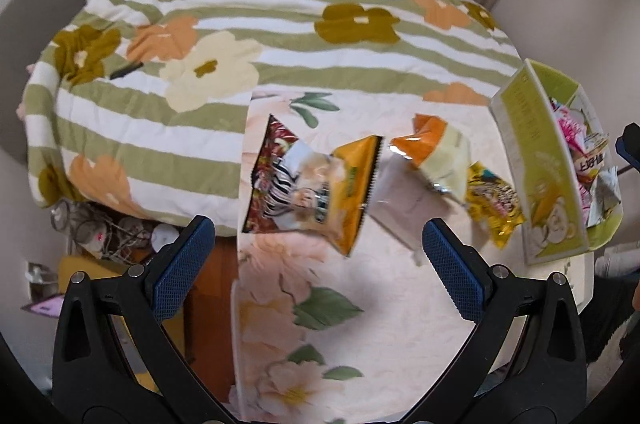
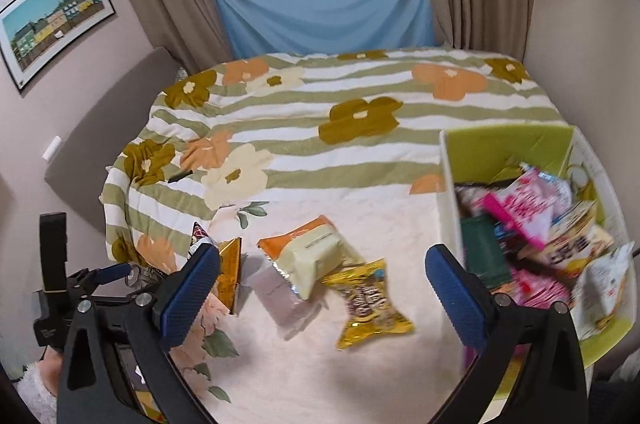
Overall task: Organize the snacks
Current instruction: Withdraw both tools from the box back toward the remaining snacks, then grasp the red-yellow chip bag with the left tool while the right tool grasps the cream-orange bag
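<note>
The loose snack packets point(image 1: 316, 184) are lying just ahead of the empty, wide-open jaws of the left gripper point(image 1: 320, 264), while the right gripper point(image 2: 320, 288), likewise gaping, is hovering beside the seemingly half-filled green box point(image 2: 504, 148), so picking is probably beginning.
</note>
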{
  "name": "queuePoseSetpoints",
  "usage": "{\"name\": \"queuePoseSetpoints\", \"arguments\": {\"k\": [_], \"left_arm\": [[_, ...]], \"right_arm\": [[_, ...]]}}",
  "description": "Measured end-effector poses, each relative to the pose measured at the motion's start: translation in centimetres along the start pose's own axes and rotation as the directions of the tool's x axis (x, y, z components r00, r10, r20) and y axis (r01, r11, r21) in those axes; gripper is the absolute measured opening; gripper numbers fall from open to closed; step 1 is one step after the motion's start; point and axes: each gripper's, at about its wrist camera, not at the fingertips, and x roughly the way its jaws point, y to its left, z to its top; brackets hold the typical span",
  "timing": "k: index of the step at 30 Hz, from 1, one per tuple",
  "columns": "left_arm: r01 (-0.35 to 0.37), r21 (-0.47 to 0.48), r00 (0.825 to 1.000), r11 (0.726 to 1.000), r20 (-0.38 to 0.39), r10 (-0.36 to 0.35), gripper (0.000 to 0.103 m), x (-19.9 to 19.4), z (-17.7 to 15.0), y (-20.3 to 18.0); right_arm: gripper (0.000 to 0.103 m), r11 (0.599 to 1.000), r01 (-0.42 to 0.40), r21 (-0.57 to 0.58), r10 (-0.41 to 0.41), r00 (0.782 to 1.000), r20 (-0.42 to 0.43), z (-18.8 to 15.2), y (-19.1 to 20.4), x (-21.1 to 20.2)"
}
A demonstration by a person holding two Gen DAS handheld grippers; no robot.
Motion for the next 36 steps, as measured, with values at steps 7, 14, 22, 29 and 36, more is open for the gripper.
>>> {"name": "queuePoseSetpoints", "arguments": {"k": [7, 14, 22, 29, 36], "left_arm": [[0.048, 0.089, 0.996, 0.995, -0.080, -0.041, 0.103, 5.2, 1.9, 1.8], [0.088, 0.115, 0.989, 0.989, -0.129, -0.073, 0.103, 9.1, 2.6, 2.1], [0.076, 0.106, 0.985, 0.991, -0.161, -0.058, 0.103, 11.1, 2.6, 1.8], [0.074, 0.105, 0.980, 0.992, -0.191, -0.053, 0.103, 12.6, 3.0, 1.7], [0.084, 0.101, 0.974, 0.991, -0.219, -0.061, 0.103, 14.2, 3.3, 1.6]], "right_arm": [[0.102, 0.996, 0.049, 0.077, -0.044, 0.996, -0.073, -1.0, 1.8, 4.5], [0.102, 0.986, 0.034, 0.165, -0.006, 0.987, -0.162, -2.1, 2.2, 9.0], [0.102, 0.964, 0.029, 0.263, 0.035, 0.971, -0.235, -1.4, 0.9, 14.6], [0.102, 0.937, 0.044, 0.347, 0.069, 0.949, -0.308, -1.2, -0.4, 18.5], [0.102, 0.931, 0.061, 0.361, 0.080, 0.928, -0.363, -1.2, -0.9, 21.2]]}}
